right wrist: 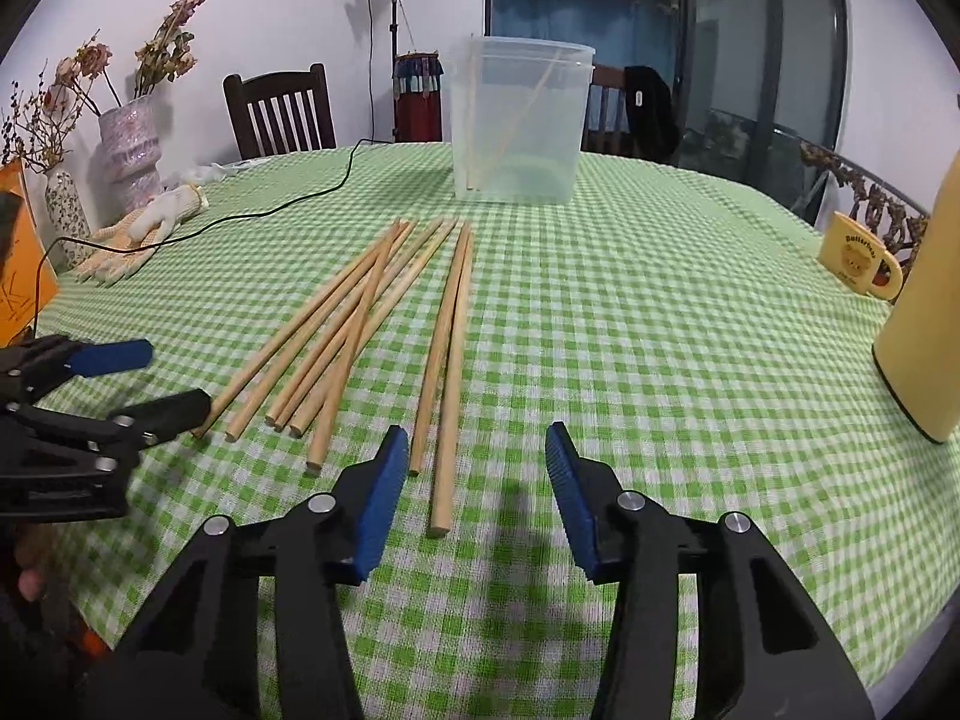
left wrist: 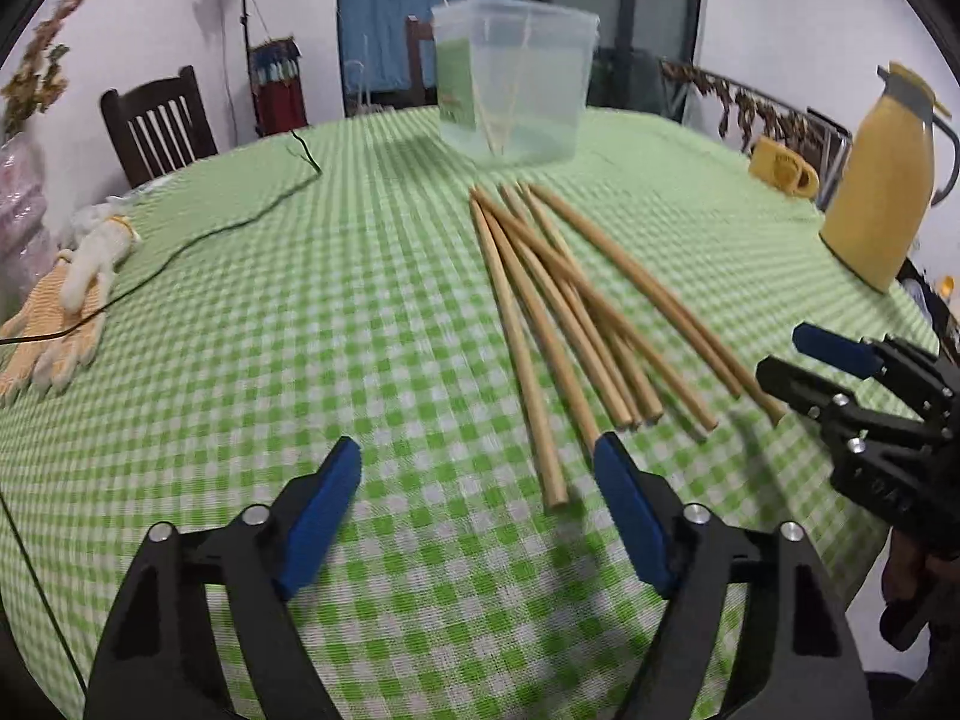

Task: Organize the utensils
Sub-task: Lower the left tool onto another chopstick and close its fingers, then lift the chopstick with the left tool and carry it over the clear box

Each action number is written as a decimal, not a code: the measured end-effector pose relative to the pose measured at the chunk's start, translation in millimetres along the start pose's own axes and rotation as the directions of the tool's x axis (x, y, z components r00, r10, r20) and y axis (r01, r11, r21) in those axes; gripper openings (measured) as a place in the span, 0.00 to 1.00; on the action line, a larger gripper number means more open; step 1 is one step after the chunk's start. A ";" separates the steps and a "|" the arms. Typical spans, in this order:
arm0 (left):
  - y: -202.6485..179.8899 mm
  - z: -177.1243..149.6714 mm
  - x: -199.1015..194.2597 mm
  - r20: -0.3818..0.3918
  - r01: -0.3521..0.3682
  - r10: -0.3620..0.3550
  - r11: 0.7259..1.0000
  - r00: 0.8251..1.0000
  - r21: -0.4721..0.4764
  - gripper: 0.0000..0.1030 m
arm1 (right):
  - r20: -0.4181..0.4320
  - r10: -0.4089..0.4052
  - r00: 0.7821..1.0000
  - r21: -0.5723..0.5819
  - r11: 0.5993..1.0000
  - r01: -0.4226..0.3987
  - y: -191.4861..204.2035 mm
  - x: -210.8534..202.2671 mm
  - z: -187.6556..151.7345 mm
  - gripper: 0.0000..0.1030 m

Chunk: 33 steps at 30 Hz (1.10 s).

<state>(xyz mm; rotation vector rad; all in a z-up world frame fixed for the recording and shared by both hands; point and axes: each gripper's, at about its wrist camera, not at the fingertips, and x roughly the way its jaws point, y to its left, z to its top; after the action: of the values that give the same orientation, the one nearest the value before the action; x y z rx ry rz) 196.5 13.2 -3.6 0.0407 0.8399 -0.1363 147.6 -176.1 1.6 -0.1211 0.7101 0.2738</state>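
Both tongs hover, released, over loose wooden chopsticks on the green-checked counter.

The left tongs have their blue pads parted with nothing gripped; the near tip of one chopstick lies on the cloth between them. Just ahead and to their right the wooden chopsticks lie fanned flat. The right tongs stand released too, the ends of the rightmost two sticks lying between the pads without touching them. Well beyond both tongs a clear plastic container holds a few chopsticks upright. Far right of the right tongs are a yellow mug and a yellow thermos jug.
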 end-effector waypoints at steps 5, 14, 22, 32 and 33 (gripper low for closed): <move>-8.6 -2.7 6.4 -0.027 0.001 0.001 0.998 1.000 0.056 0.55 | -0.048 0.013 0.999 0.001 1.000 -0.013 0.6 1.7 -11.6 0.37; -27.5 -6.0 4.4 0.002 0.005 -0.005 0.992 1.000 0.127 0.16 | -0.049 0.044 0.998 0.011 0.999 -0.044 0.4 -1.4 -13.9 0.06; -19.8 1.2 6.2 -0.044 0.026 -0.022 0.996 0.999 0.085 0.04 | -0.027 0.018 0.999 0.041 0.999 -0.017 -11.0 -8.0 -14.0 0.06; 6.2 18.1 -37.2 0.040 0.040 -0.040 0.999 0.998 0.006 0.03 | 0.073 -0.011 0.997 0.004 1.000 0.010 -13.8 -44.3 -0.9 0.06; 8.1 19.4 -41.4 0.048 0.042 -0.042 0.999 0.998 -0.001 0.03 | 0.084 -0.014 0.996 0.003 1.000 0.014 -13.8 -47.3 0.2 0.06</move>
<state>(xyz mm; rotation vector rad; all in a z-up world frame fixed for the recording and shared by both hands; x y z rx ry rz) 184.7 23.8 40.0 0.0181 0.7927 -0.1752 117.4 -199.1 33.1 -0.1113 0.6256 0.2630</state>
